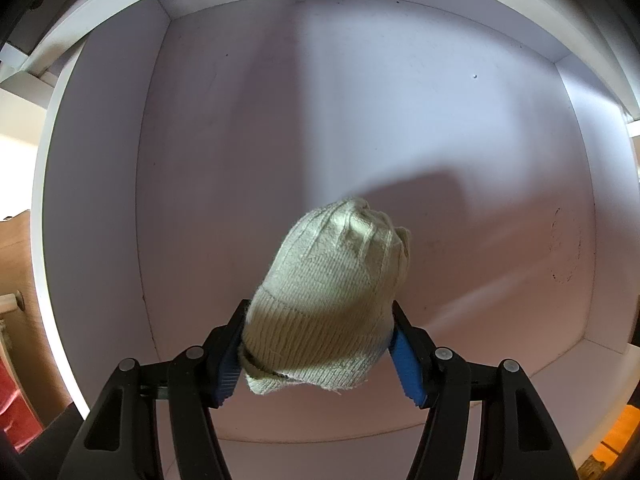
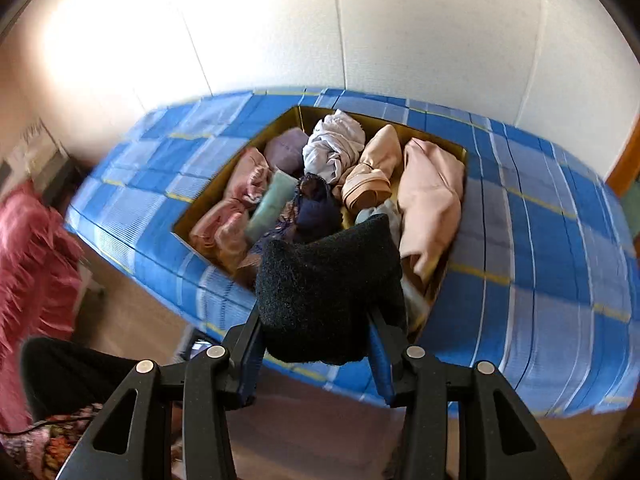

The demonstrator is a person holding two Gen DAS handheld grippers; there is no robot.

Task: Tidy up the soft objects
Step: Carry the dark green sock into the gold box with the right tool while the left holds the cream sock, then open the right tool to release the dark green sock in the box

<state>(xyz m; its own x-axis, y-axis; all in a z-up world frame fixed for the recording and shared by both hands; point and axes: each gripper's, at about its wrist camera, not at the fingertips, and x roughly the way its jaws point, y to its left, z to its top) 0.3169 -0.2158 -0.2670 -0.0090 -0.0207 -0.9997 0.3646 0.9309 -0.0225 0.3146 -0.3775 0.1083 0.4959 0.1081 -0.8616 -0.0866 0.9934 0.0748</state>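
My left gripper [image 1: 318, 354] is shut on a rolled cream knit sock [image 1: 332, 296] and points straight down into a white drawer [image 1: 92, 200] whose bottom is bare. The sock hangs just above the drawer floor. In the right wrist view, my right gripper [image 2: 316, 350] is shut on a dark fuzzy rolled sock [image 2: 328, 280], held above a cardboard box [image 2: 290, 114] full of rolled clothes: pink [image 2: 240, 200], white [image 2: 334, 144], peach [image 2: 376, 172] and a navy bundle [image 2: 316, 208]. The box sits on a bed with a blue plaid cover [image 2: 540, 240].
A white wall rises behind the bed. A pink fluffy item [image 2: 32, 264] hangs at the left, with wooden floor [image 2: 132, 312] below the bed edge. Dark fabric and a floral cloth [image 2: 60, 444] lie at the lower left. The drawer has white side walls [image 1: 592, 128].
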